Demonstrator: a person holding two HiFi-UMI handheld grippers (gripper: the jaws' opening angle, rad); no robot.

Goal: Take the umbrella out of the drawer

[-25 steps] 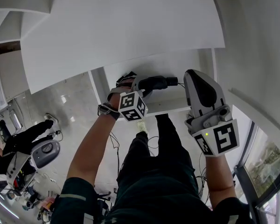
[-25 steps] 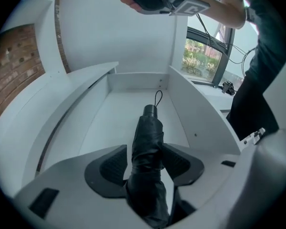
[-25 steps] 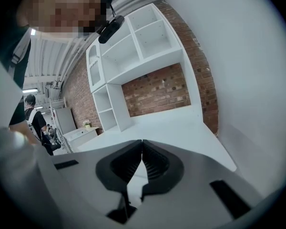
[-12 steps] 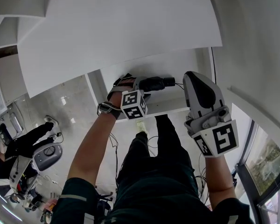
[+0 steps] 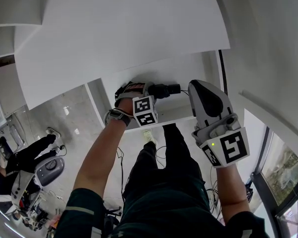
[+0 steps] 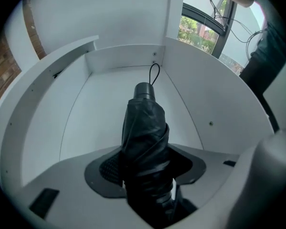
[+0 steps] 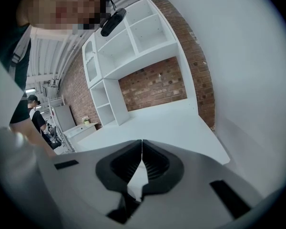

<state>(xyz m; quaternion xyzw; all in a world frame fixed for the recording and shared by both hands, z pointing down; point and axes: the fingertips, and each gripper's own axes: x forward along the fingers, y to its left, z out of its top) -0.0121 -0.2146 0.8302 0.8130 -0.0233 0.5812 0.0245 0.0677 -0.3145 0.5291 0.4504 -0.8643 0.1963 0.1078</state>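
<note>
A folded black umbrella (image 6: 145, 128) lies in the open white drawer (image 6: 100, 113), its handle and wrist loop (image 6: 154, 73) pointing at the far wall. My left gripper (image 6: 145, 163) points steeply down into the drawer with the umbrella between its jaws. The jaws are closing around it, and the ribbed left pad still shows beside the fabric. In the head view the umbrella's handle (image 5: 165, 89) sticks out to the right of the left gripper's marker cube (image 5: 145, 111). My right gripper (image 7: 142, 144) is shut on nothing and hovers at the drawer's right side (image 5: 197, 87).
White shelving (image 7: 128, 37) stands against a brick wall (image 7: 157, 85) beyond a white top (image 7: 176, 123). Cables (image 5: 120, 157) lie on the floor by the person's legs. A seated person (image 5: 25, 152) is at the left, a window (image 5: 283, 172) at the right.
My left hand has sunk a little deeper into the drawer over the umbrella. The right gripper has stayed where it was.
</note>
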